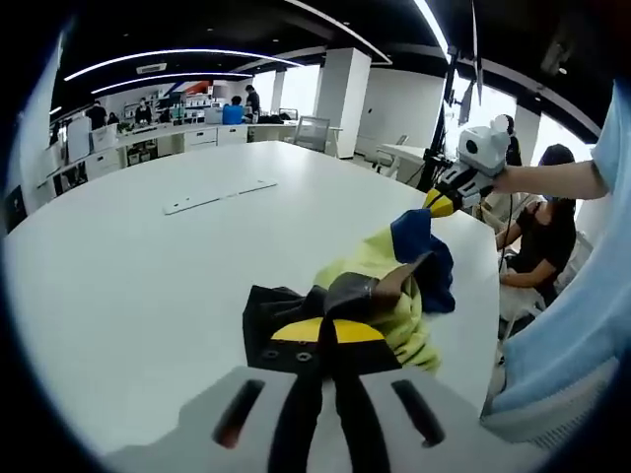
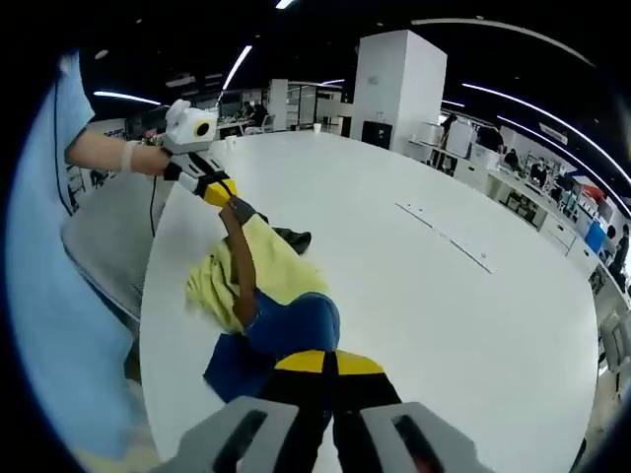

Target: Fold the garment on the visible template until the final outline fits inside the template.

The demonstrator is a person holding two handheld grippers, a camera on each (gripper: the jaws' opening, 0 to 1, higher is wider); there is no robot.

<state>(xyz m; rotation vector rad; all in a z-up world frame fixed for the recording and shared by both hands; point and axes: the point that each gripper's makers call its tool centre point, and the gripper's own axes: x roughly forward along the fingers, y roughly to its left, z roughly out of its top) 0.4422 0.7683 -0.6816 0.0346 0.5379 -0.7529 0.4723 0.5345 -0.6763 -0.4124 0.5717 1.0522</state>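
Big white round table (image 1: 118,296), person's light blue sleeve (image 1: 582,325) at right. Yellow, blue and brown garment (image 2: 258,281) bunched near table's near edge, stretched between grippers. Left gripper (image 1: 325,333) pinches brown hem; right gripper (image 2: 325,363) pinches blue part. White template strip (image 1: 219,195) far left.

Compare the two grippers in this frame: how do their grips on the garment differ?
The left gripper pinches a dark brown and black part of the garment, while the right gripper pinches a blue part. In the right gripper view the left gripper lifts a brown strip taut above the white table; the blue part at the right gripper lies lower, bunched. Both are shut on the same garment.
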